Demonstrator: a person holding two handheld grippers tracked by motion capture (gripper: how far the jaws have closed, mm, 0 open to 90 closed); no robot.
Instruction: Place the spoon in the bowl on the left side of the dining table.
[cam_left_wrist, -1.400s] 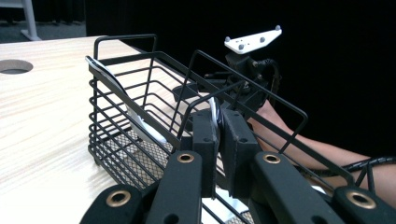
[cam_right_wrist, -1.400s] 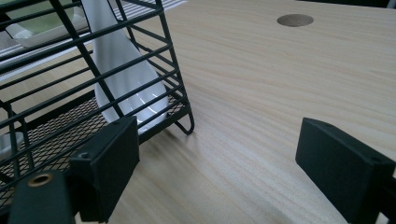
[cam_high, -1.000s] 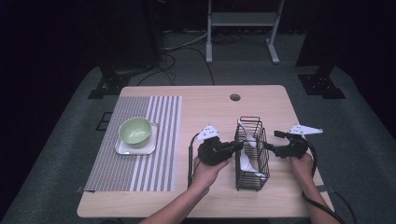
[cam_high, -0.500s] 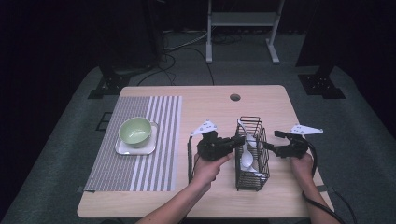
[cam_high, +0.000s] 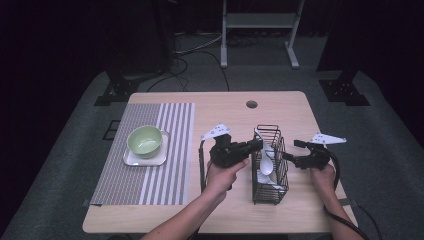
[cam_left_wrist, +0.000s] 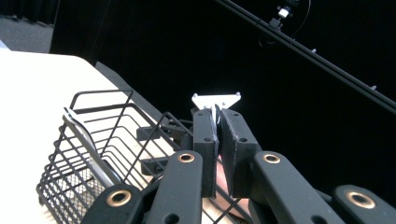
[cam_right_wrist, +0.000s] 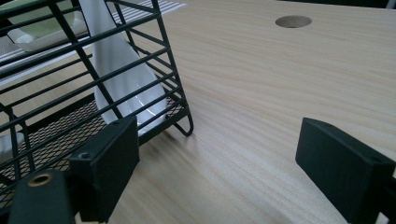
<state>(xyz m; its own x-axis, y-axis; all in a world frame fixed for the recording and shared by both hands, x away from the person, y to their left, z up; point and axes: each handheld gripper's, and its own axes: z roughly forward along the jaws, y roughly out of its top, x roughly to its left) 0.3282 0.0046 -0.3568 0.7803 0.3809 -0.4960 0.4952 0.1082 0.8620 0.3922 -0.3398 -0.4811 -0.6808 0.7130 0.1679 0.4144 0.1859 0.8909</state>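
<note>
Left tongs (cam_high: 258, 144): jaws closed on the thin handle of a white spoon (cam_high: 266, 161), seen pinched between the pads in the left gripper view (cam_left_wrist: 214, 122). They are held level over the near-left rim of the black wire basket (cam_high: 270, 165), and the spoon's bowl hangs inside it.

Right tongs (cam_high: 288, 156): jaws wide apart and empty, low over the desk (cam_high: 280, 107) just beside the basket's right wall; one pad (cam_right_wrist: 112, 158) sits close to the wire, and contact cannot be confirmed.

Basket contents: further white utensils lie inside, among them a large ladle-like spoon (cam_right_wrist: 122, 74) leaning on the wall.

Surroundings: to the left, well apart, a green bowl (cam_high: 145, 140) stands on a white square plate (cam_high: 135, 159) on a striped placemat (cam_high: 165, 150).

Assessment: the step appears to be lifting the spoon out. Recommended practice: raise it straight up until the bowl clears the rim, keep it off the wires, and steady the basket with the right tongs against tipping.
</note>
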